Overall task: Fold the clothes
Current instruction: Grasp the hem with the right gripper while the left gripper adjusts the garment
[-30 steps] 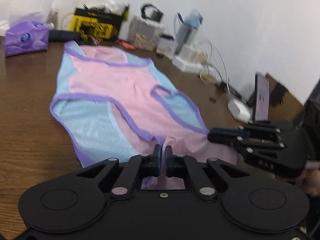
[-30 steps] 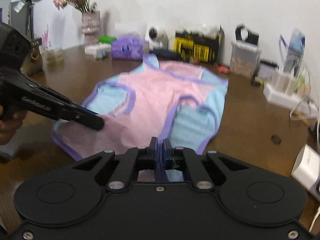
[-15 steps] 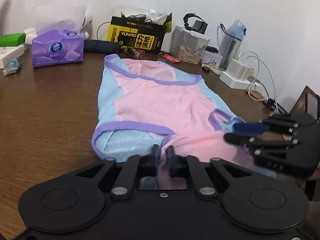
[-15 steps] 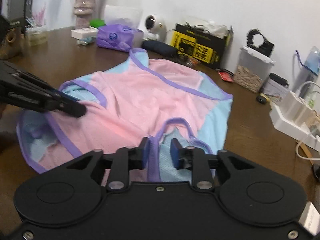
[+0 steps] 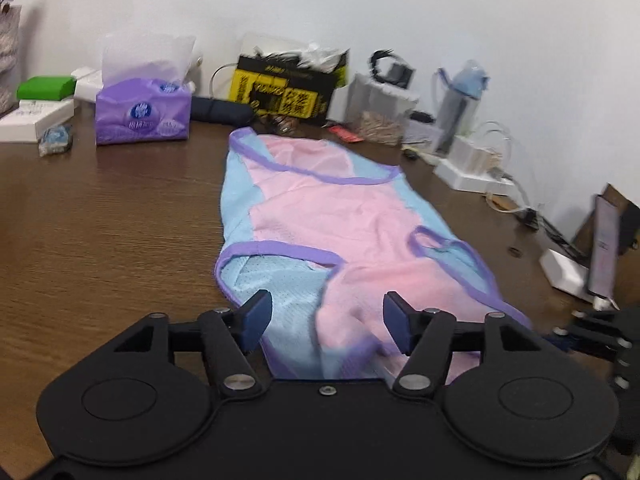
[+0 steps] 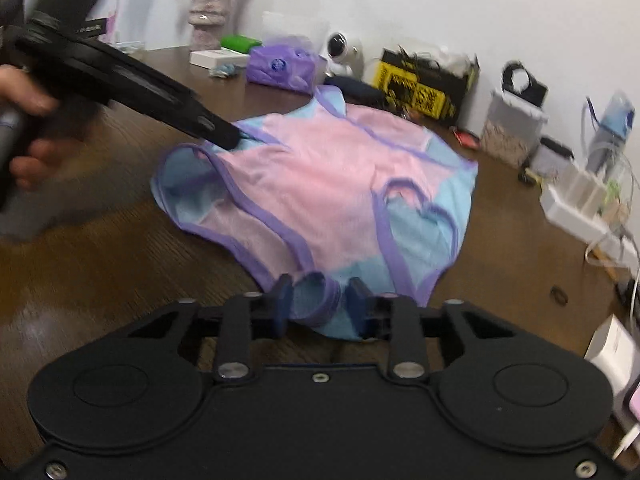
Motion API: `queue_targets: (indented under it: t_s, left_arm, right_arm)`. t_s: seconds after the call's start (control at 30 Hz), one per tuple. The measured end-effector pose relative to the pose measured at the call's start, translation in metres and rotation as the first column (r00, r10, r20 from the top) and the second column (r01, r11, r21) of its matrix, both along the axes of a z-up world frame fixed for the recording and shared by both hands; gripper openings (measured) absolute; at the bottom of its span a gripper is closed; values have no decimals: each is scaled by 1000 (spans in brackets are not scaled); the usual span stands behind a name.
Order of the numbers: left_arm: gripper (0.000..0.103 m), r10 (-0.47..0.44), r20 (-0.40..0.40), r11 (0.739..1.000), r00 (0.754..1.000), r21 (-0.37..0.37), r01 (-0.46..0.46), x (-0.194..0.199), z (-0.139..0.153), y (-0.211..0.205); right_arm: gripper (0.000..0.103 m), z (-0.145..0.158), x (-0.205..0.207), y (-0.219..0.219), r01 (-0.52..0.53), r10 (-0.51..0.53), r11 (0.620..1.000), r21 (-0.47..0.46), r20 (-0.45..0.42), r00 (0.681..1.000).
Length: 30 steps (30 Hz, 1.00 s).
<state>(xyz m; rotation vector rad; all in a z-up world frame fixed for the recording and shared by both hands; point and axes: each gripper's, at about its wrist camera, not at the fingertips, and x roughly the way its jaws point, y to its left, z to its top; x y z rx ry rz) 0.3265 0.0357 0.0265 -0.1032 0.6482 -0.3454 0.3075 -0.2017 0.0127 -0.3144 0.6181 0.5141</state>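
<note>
A pink and light-blue sleeveless top with purple trim (image 5: pixel 320 216) lies flat on the brown wooden table, its near end folded over; it also shows in the right wrist view (image 6: pixel 320 176). My left gripper (image 5: pixel 326 322) is open, its jaws wide apart above the near hem, holding nothing. My right gripper (image 6: pixel 318 306) is open, its jaws on either side of a purple-trimmed fold at the near edge without pinching it. The left gripper's fingers (image 6: pixel 224 134) show in the right wrist view at the top's left edge.
A purple tissue pack (image 5: pixel 142 114), white boxes (image 5: pixel 36 118), a yellow-black box (image 5: pixel 288 92), a clear container (image 5: pixel 380 112), a water bottle (image 5: pixel 460 112) and a power strip with cables (image 5: pixel 476 172) line the far edge. A vase (image 6: pixel 210 12) and white camera (image 6: pixel 344 54) stand behind.
Both grippers were shut on the top's near edge a second ago; they have opened and let it go. The top now lies on the table with the released end down.
</note>
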Motion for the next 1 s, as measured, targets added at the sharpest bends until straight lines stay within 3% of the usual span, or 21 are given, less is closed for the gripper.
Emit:
queue_targets:
  t_s: [0.03, 0.13, 0.17, 0.2, 0.23, 0.33, 0.5, 0.67, 0.77, 0.8, 0.87, 0.9, 0.93, 0.97, 1.0]
  left_arm:
    - [61, -25, 4, 999, 1000, 27, 25, -5, -1, -5]
    - [61, -91, 9, 986, 996, 138, 89, -16, -8, -25]
    - [60, -52, 10, 972, 999, 232, 49, -15, -16, -36]
    - [50, -10, 15, 955, 1000, 296, 5, -14, -22, -42]
    - [27, 16, 30, 948, 999, 317, -25, -15, -23, -44]
    - [9, 91, 75, 947, 993, 302, -110, -21, -22, -41]
    - [8, 159, 167, 916, 973, 343, -209, -57, -20, -41]
    - [10, 173, 179, 892, 969, 389, -231, -105, -28, -44]
    - [11, 170, 143, 892, 975, 399, -214, -123, -31, -41]
    - [13, 160, 132, 894, 978, 402, -200, -132, -32, -41]
    - [29, 125, 117, 902, 985, 400, -161, -146, -29, -40]
    - [56, 78, 96, 913, 992, 393, -110, -155, -25, -39]
    - [78, 29, 75, 921, 997, 385, -55, -165, -21, -38]
    - [81, 2, 71, 925, 998, 379, -29, -169, -19, -36]
    - [81, -31, 70, 931, 997, 364, 3, -175, -14, -33]
  right_arm:
    - [8, 0, 0, 0, 17, -17, 1000, 2, 3, 1000]
    - [7, -3, -2, 4, 22, -22, 1000, 6, 14, 1000]
    - [7, -4, -3, 4, 19, -19, 1000, 12, 14, 1000]
    - [7, -4, -5, 5, 19, -19, 1000, 14, 19, 1000]
    - [7, -3, -8, 6, 19, -19, 1000, 12, 24, 1000]
    - [7, -1, -15, 2, 30, -30, 999, 13, 37, 999]
    - [6, 1, -35, -12, 52, -52, 999, 15, 42, 998]
    - [6, 5, -71, -14, 10, -10, 1000, 26, 4, 1000]
    - [6, 2, -93, -17, 4, -2, 999, 38, -49, 999]
    - [6, 1, -100, -19, 9, -7, 999, 46, -52, 999]
    - [7, 2, -112, -23, 14, -10, 998, 63, -63, 998]
    - [7, 2, -118, -24, 13, -9, 998, 62, -63, 998]
    - [16, 3, -123, -26, 14, -11, 998, 58, -60, 998]
    - [32, 6, -130, -28, 16, -13, 999, 49, -52, 999]
    - [39, 10, -136, -31, 11, -9, 999, 48, -36, 999]
